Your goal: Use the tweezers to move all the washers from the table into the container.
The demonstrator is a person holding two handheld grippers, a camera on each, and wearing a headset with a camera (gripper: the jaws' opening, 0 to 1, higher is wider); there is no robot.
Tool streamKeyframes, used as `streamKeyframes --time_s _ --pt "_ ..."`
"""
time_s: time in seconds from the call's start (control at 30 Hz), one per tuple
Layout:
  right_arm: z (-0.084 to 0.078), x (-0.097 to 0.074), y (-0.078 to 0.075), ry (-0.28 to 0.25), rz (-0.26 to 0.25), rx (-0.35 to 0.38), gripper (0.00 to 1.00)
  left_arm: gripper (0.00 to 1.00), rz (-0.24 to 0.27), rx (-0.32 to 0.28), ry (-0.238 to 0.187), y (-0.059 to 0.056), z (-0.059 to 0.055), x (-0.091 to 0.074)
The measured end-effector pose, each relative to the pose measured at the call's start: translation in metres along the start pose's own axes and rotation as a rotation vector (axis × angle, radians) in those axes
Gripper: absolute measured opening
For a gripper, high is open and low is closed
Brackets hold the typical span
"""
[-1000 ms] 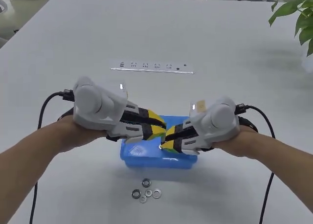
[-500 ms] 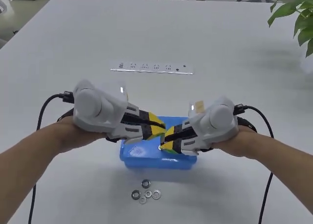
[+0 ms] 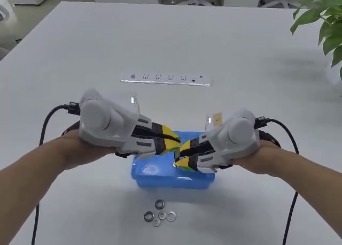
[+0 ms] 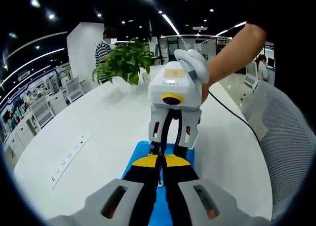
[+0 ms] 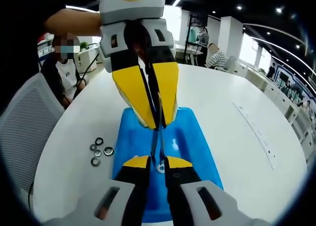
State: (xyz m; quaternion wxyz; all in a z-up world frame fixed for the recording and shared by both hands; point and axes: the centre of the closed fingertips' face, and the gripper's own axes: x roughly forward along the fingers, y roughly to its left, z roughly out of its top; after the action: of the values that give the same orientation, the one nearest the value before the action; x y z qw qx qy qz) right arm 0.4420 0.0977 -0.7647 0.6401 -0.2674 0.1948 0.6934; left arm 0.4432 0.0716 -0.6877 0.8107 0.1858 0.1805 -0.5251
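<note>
Both grippers meet tip to tip over a blue container (image 3: 160, 179) on the white table. My left gripper (image 3: 173, 142) and my right gripper (image 3: 182, 158) have yellow-tipped jaws that are each shut on the thin metal tweezers (image 5: 159, 137). In the right gripper view my right gripper (image 5: 159, 163) pinches the tweezers' lower end above the container (image 5: 190, 137), and the left gripper (image 5: 158, 121) clamps them from above. In the left gripper view my left gripper (image 4: 162, 162) faces the right gripper (image 4: 169, 146). Several washers (image 3: 160, 216) lie in a cluster on the table just in front of the container, also the washers (image 5: 98, 150) left of it.
A white power strip (image 3: 165, 78) lies farther back on the table. A green plant (image 3: 320, 20) stands at the far right corner. Black cables trail from both grippers. A person (image 5: 61, 58) sits beyond a mesh chair (image 5: 29, 117).
The head camera has tipped a little, so the scene sits lower. Both grippers stay joined on the tweezers over the container, and the washers have not moved.
</note>
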Motion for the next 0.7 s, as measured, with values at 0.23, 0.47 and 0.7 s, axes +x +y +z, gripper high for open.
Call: streamKeyframes --time_s 0.23,0.47,0.7 --pt "0.006 -0.005 0.004 -0.007 -0.002 0.001 0.14 0.06 -0.009 -0.004 0.001 -0.004 0.006 -0.005" --pt "0.014 -0.013 0.006 -0.022 -0.015 0.002 0.15 0.06 -0.005 -0.005 -0.009 -0.006 0.017 -0.011" --pt "0.021 -0.018 0.010 -0.025 -0.027 -0.005 0.19 0.05 0.000 -0.009 -0.020 -0.011 0.027 -0.018"
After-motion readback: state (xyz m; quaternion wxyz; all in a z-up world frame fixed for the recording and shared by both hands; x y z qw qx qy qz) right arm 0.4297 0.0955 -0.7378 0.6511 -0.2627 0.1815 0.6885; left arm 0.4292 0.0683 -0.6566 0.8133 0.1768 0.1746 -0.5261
